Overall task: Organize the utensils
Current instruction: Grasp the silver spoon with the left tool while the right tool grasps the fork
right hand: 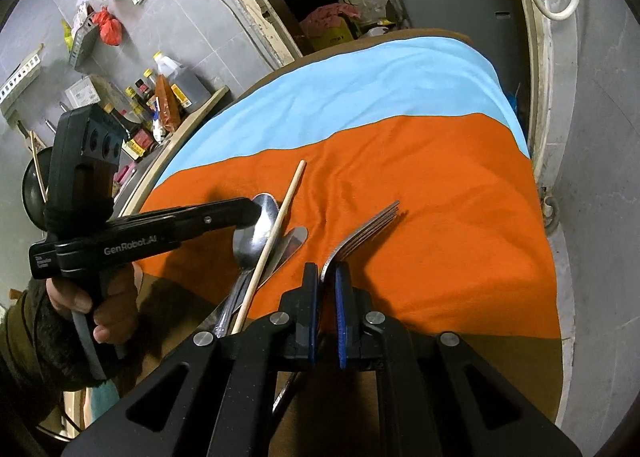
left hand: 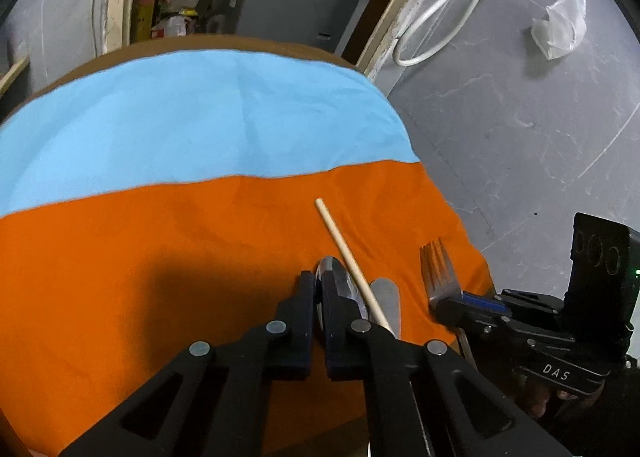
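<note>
1. We see a steel spoon (right hand: 256, 231) lying on the orange cloth (right hand: 440, 217) near the table's near edge, its bowl pointing away from us.
2. A wooden chopstick (right hand: 272, 241) lies slantwise across the spoon, touching it, and a flat steel handle (right hand: 294, 241), perhaps a knife's, lies just beside them.
3. The left gripper (left hand: 318, 289) has its jaws closed on the spoon's bowl, one black finger on each side of it.
4. A steel fork (right hand: 360, 235) sits to the right of that cluster, tines pointing away.
5. The right gripper (right hand: 327, 277) has its jaws closed on the fork at the neck below the tines, between blue-lined pads.
6. A person's hand (right hand: 104, 301) in a dark, fuzzy-cuffed sleeve holds the left gripper's handle.
7. Beyond the orange cloth lies a light blue cloth (right hand: 360, 77), both covering a brown table (right hand: 500, 369).
8. Grey tiled walls, a white hose (left hand: 432, 29) and a shelf of bottles (right hand: 160, 105) surround the table.
</note>
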`<state>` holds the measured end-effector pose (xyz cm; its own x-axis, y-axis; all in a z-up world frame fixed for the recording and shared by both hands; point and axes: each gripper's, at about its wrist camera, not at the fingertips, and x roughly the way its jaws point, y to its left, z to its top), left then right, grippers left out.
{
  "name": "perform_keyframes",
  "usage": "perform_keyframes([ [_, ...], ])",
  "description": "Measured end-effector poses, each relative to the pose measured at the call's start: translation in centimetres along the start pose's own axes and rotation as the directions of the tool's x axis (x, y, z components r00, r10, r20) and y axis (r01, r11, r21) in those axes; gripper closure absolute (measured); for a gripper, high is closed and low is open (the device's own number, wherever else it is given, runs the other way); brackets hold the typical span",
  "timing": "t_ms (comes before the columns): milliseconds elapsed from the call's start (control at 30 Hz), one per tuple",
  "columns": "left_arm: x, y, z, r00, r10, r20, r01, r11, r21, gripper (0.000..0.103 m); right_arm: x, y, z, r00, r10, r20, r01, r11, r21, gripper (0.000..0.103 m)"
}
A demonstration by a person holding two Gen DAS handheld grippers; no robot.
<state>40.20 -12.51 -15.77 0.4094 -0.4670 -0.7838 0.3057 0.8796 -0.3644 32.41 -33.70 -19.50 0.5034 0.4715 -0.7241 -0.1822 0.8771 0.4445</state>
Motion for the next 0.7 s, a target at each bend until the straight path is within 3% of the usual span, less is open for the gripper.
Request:
perform_keyframes([
  [167,0.6,0.8,-0.4,0.998,-0.054,-0.020,0.053,0.997,-0.057,0.094,0.3,-0.3,0.2,1.000,0.007,-0.014,-0.007,1.000,0.004,0.092],
  [333,0.9,0.8,-0.3,0.994,-0.102,-0.037,0.099,0.993,-0.069,0.081,1.0,-0.5,0.7,0.999,0.009,-0.034,-0.008,1.000,0.026,0.090],
  [467,0.9,0.2,-0.3,0.997,-0.066,-0.050,0.064,0.997,-0.030,0.081,1.4,-0.5,1.0,0.999,0.000,-0.051,0.002,0.999,0.053,0.090],
  [533,1.0,-0.2,-0.3,0.998,-0.013,-0.055,0.012,1.000,-0.009,0.094,1.6,-0.3,1.0,0.998,-0.010,-0.059,0.013,0.998,0.056,0.090],
  [700,0.9,-0.1,-0.3,0.999,-0.017,-0.050,0.015,0.999,-0.045,0.097,2.0,0.5,1.3,0.994,-0.057,-0.092,0.063,0.996,0.058,0.090],
])
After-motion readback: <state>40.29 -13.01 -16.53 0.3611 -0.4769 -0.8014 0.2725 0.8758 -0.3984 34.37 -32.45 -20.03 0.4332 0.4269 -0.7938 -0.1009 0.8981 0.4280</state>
